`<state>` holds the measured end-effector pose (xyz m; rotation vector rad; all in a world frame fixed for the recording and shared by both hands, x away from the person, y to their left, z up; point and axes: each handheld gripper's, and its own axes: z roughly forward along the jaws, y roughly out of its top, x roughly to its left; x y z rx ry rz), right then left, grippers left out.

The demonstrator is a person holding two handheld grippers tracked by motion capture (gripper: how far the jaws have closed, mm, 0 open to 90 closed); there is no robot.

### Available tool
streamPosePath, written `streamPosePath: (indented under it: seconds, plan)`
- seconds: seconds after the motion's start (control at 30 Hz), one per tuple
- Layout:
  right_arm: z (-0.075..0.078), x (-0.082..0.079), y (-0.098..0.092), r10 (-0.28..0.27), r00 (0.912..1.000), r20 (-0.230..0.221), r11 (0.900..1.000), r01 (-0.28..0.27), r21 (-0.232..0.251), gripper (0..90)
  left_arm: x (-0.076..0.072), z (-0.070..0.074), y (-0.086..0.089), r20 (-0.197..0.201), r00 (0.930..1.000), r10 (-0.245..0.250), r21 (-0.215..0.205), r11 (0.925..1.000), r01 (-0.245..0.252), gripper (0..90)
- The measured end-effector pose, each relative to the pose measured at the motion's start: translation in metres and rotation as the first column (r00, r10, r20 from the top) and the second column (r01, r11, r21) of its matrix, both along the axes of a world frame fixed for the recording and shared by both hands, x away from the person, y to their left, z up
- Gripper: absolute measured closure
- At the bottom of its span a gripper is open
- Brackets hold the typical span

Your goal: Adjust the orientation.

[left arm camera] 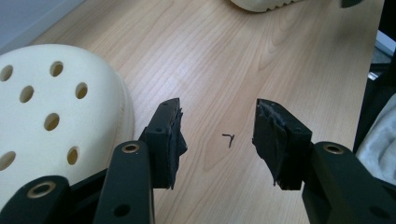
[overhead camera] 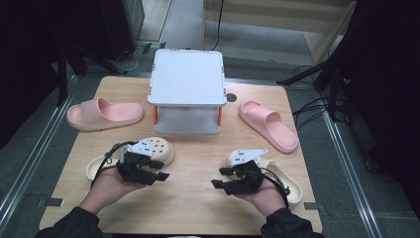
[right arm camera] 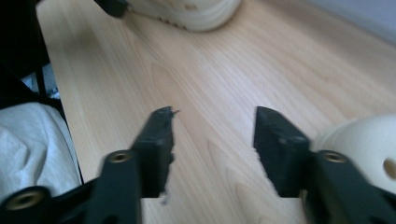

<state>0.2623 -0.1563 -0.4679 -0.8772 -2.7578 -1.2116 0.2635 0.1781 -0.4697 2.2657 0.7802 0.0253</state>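
Note:
Two cream clogs lie near the table's front. The left clog (overhead camera: 158,148) is partly under my left hand, and the right clog (overhead camera: 287,181) is partly under my right hand. My left gripper (overhead camera: 159,171) points right over bare wood, open and empty. In the left gripper view the left gripper (left arm camera: 217,126) has the holed clog toe (left arm camera: 46,107) just to its left. My right gripper (overhead camera: 219,177) points left, also open and empty. In the right gripper view the right gripper (right arm camera: 212,123) has a clog toe (right arm camera: 369,140) beside its right jaw.
A white two-level stand (overhead camera: 187,79) sits at the table's back middle. One pink slide (overhead camera: 104,114) lies at the left and another pink slide (overhead camera: 270,125) at the right. Bare wood (overhead camera: 190,173) separates the two grippers. The far clog (right arm camera: 196,11) lies across the table.

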Motion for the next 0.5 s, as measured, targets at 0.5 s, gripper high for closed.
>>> streamPosePath:
  seconds: [0.5]
  plan:
    - [0.0048,-0.0001,0.0036,-0.008,0.9998,0.018,1.0,0.008,0.004,53.7,-0.0021,0.0041,0.0016,0.004,0.9998,0.021,0.005,0.9998,-0.021,47.2]
